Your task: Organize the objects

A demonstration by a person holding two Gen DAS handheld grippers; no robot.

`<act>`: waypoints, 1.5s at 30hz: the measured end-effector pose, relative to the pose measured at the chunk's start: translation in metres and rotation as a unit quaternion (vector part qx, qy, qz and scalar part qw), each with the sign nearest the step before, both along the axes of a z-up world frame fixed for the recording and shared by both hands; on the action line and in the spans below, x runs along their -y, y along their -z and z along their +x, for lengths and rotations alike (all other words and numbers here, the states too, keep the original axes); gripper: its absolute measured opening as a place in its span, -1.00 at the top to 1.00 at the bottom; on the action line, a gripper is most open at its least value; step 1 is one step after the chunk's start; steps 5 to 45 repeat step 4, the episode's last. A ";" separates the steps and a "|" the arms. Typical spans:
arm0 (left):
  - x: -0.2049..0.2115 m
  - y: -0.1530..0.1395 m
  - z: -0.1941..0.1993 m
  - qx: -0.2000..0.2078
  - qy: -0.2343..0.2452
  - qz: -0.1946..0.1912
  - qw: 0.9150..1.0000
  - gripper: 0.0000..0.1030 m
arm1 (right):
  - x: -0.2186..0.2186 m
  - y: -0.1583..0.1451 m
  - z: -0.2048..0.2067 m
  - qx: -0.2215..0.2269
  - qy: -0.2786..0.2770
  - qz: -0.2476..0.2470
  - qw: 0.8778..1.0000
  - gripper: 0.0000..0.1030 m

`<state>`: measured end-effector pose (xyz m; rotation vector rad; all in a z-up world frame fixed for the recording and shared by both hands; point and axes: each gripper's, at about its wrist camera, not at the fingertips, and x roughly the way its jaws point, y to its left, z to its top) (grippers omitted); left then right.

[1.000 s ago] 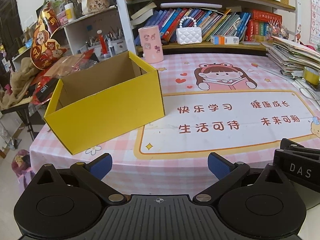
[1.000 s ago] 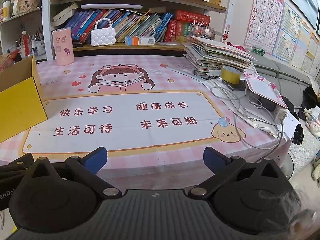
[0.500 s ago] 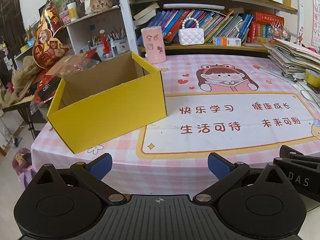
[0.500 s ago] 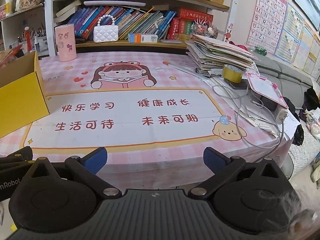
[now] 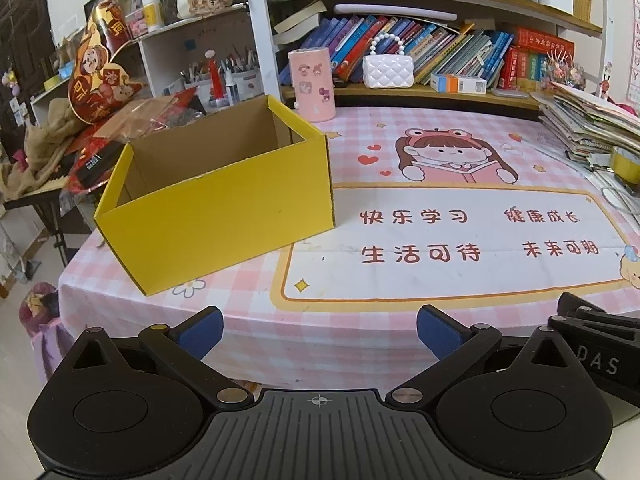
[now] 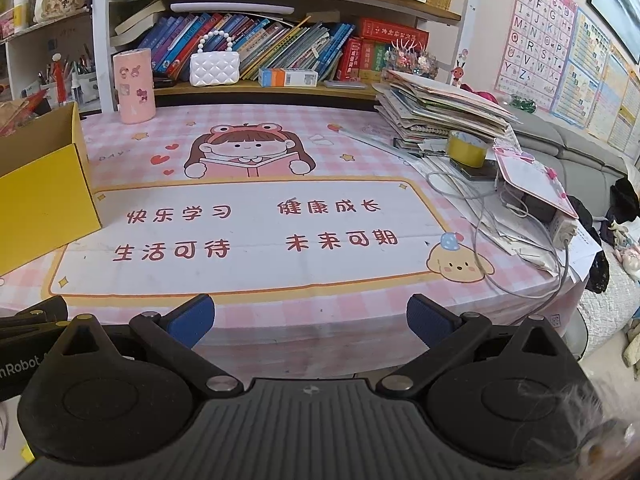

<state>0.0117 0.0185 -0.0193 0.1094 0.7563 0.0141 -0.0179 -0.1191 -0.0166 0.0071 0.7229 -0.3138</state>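
An open yellow cardboard box [image 5: 224, 204] stands on the left part of the pink checked tablecloth [image 5: 248, 320]; what I see of its inside is bare. Its corner shows at the left edge of the right wrist view as the yellow box [image 6: 44, 196]. My left gripper [image 5: 318, 330] hangs open over the table's near edge, in front of and right of the box, holding nothing. My right gripper [image 6: 310, 318] is also open with nothing in it, over the near edge beside the left one. A pink cylinder holder [image 6: 134, 86] and a white quilted purse [image 6: 215, 66] stand at the back.
Bookshelves [image 5: 420, 52] run along the back. A tall stack of books and papers [image 6: 440, 112], a yellow tape roll [image 6: 466, 148], cables [image 6: 516, 240] and a pink board [image 6: 532, 180] crowd the right side. Red packets and clutter [image 5: 100, 148] lie left of the box.
Both grippers have drawn back and risen slightly, so the table and box sit a bit farther and lower in view. Both stay open.
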 end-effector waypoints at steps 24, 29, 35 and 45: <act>0.000 -0.001 0.002 0.002 -0.004 0.003 1.000 -1.00 | -0.001 0.001 0.004 -0.006 -0.005 0.003 1.000 -1.00; 0.000 -0.001 0.002 0.002 -0.004 0.003 1.000 -1.00 | -0.001 0.001 0.004 -0.006 -0.005 0.003 1.000 -1.00; 0.000 -0.001 0.002 0.002 -0.004 0.003 1.000 -1.00 | -0.001 0.001 0.004 -0.006 -0.005 0.003 1.000 -1.00; 0.000 -0.001 0.002 0.002 -0.004 0.003 1.000 -1.00 | -0.001 0.001 0.004 -0.006 -0.005 0.003 1.000 -1.00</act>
